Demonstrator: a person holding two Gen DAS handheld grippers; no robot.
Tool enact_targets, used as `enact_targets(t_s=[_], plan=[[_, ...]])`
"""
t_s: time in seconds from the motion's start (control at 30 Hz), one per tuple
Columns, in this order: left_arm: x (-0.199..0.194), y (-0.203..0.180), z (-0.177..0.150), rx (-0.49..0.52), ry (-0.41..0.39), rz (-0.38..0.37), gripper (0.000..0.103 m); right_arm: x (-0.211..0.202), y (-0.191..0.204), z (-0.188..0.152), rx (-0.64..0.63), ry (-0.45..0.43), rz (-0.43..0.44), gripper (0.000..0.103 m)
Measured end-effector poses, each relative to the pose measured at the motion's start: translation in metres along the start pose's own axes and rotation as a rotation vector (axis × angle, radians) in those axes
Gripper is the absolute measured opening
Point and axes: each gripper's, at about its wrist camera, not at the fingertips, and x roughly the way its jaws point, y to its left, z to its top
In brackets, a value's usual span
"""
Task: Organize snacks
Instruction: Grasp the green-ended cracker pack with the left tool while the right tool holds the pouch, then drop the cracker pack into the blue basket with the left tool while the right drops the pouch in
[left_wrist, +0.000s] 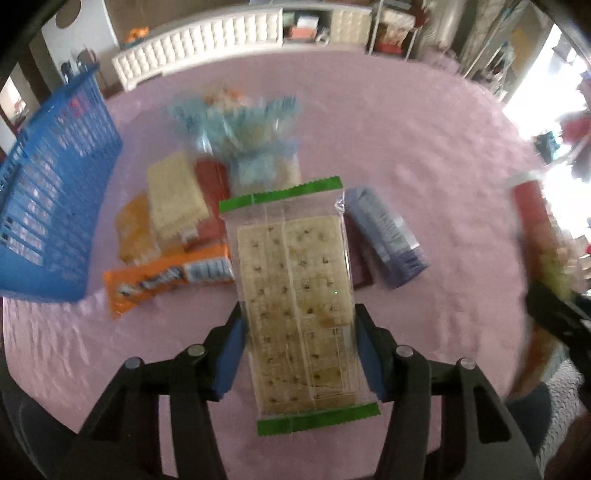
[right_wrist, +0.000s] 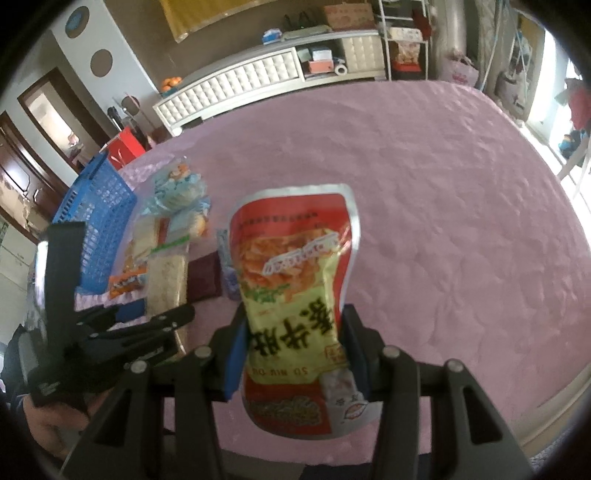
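We hold two sets of tongs over a table under a pink cloth (left_wrist: 424, 155). Nearest in the left wrist view, the left tongs (left_wrist: 299, 350) are clenched on a clear cracker pack with green ends (left_wrist: 299, 302), blue pads pressing its long sides; no earlier view is given, so we say only that it is gripped. Just beyond their tips lies the snack pile: an orange wrapper (left_wrist: 166, 280) to the left, a purple pack (left_wrist: 388, 236) to the right beside a dark maroon packet (left_wrist: 360, 273), and pale cracker packs (left_wrist: 173, 195) and light-blue wrapped ones (left_wrist: 236, 125) farther on. The blue basket (left_wrist: 55, 184) stands well left of the tongs, past the pile.

In the right wrist view, the right tongs (right_wrist: 293, 350) grasp a red and yellow pouch (right_wrist: 295, 280) at its lower half, lifted above the cloth. Left of them we see the left tongs (right_wrist: 147, 325) with the cracker pack (right_wrist: 166, 280), then the pile and the basket (right_wrist: 99, 221).
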Motion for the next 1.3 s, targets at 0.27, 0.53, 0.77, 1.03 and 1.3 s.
enact_targets(t_s=[0.27,0.53,0.77,1.03,1.3], plan=[[-0.083,0.029,0.009,0.007,-0.145,-0.083,0.053,-0.025,0.046,0.016,-0.069,-0.054,0.028,0.051],[-0.137,0.098,0.016,-0.002,-0.237,-0.05,0.053,-0.043,0.111,0.037,-0.156,-0.107,0.042,0.051],[-0.175,0.171,0.017,-0.043,-0.291,0.026,0.053,-0.042,0.18,0.068,-0.241,-0.133,0.08,0.051],[-0.196,0.236,0.037,-0.057,-0.333,0.115,0.053,-0.012,0.251,0.112,-0.317,-0.11,0.158,0.051],[-0.179,0.283,0.063,-0.088,-0.302,0.107,0.053,0.031,0.31,0.138,-0.435,-0.052,0.204,0.051]])
